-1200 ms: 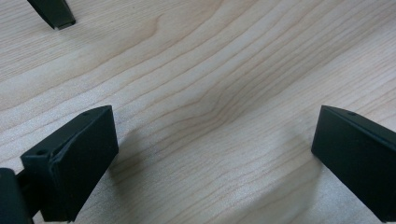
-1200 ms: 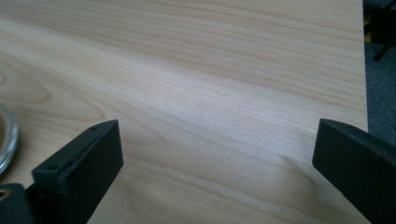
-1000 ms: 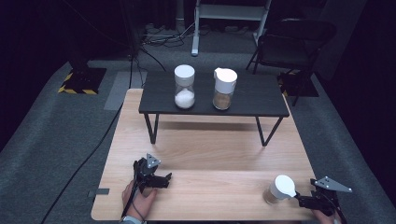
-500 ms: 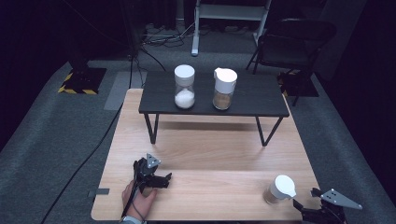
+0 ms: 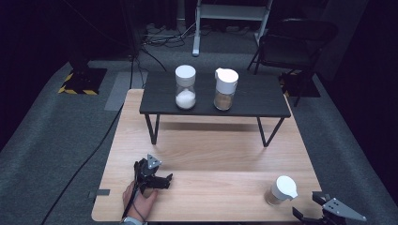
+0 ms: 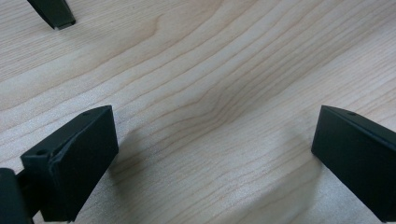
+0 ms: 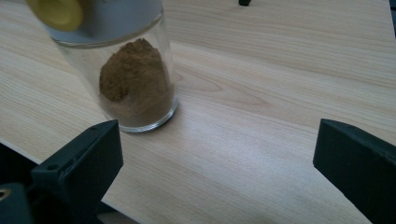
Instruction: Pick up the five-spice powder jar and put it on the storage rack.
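Right gripper view: right gripper (image 7: 215,163) released, jaws wide, the spice jar (image 7: 126,70) standing just beyond near the desk (image 7: 280,70) edge; an off-centre approach risks toppling it.

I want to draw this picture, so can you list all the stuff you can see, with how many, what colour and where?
jar of brown powder: 1, clear glass with white lid, near right corner of the wooden table, standing free
jar of white powder: 1, clear with white lid, on the black shelf, left
jar of tan powder: 1, clear with white lid, on the black shelf, right
black shelf: 1, black, on legs at the far half of the table
wooden table: 1, light wood, centre
folding chair: 1, black, far right on the floor
cables: several, dark, on the grey floor behind
left tool: 1, black, near left, open, resting on the table in a hand
right tool: 1, black, near right edge, open, beside the jar
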Motion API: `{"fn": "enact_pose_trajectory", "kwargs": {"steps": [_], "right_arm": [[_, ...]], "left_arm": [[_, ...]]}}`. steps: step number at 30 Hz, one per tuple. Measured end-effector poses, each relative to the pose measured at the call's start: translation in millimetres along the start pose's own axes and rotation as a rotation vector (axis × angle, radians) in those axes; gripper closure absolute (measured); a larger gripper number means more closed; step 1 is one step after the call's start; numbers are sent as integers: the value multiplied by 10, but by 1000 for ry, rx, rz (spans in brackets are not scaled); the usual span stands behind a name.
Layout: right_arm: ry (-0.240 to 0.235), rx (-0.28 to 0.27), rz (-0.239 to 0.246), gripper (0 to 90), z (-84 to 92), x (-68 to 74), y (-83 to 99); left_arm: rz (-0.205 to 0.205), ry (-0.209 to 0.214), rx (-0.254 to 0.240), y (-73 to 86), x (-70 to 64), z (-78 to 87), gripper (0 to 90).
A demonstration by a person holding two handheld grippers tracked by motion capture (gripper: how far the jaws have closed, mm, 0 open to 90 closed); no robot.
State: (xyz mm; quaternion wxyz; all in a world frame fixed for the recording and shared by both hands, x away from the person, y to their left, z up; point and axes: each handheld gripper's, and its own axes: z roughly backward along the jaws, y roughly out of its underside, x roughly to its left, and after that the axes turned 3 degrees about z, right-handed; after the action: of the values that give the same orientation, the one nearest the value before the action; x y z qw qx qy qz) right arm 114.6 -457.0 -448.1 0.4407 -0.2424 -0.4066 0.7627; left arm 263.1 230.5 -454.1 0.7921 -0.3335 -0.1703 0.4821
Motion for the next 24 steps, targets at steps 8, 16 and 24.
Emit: {"fn": "enact_pose_trajectory", "kwargs": {"steps": [8, 16, 24], "right_arm": [[-22, -9, 8, 12, -13, 16, 6], [-52, -24, 38, 12, -59, 71, -30], [-68, -41, 61, 12, -136, 120, -80]], "left_arm": [[0, 0, -1, 1, 1, -1, 6], [0, 0, -1, 1, 0, -1, 6], [4, -4, -1, 3, -10, 1, 5]]}}
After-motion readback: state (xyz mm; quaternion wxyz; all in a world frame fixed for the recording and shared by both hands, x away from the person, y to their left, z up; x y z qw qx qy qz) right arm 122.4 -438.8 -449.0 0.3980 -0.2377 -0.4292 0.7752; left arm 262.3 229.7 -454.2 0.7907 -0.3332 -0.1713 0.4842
